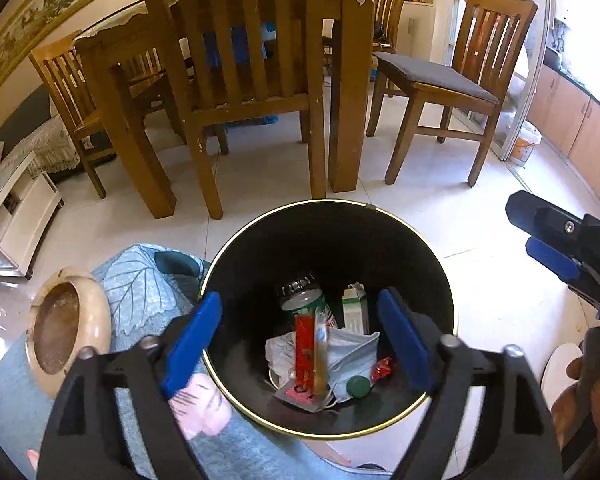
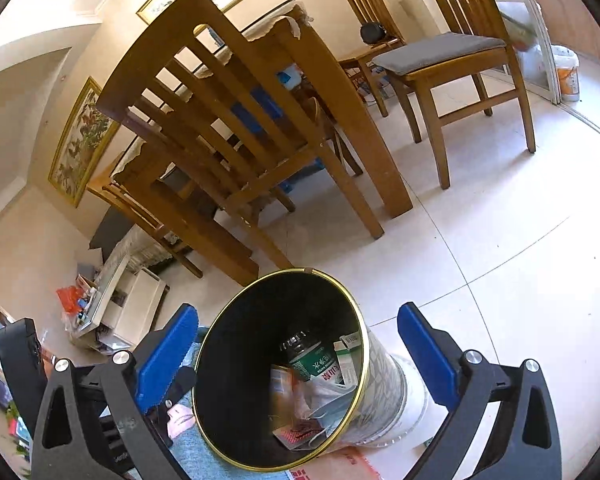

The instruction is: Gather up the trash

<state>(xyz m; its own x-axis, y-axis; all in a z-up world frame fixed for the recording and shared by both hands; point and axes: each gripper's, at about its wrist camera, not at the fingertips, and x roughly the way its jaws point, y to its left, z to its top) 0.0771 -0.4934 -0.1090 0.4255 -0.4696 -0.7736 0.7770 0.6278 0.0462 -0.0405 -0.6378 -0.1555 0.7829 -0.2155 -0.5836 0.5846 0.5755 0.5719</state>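
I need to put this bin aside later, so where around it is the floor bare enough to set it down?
Bare tiles lie right of the bin, between it, the table leg and the cushioned chair. Left is crowded: a leaf-print cloth, an ashtray and a low white shelf unit. Ahead, chair legs stand close.
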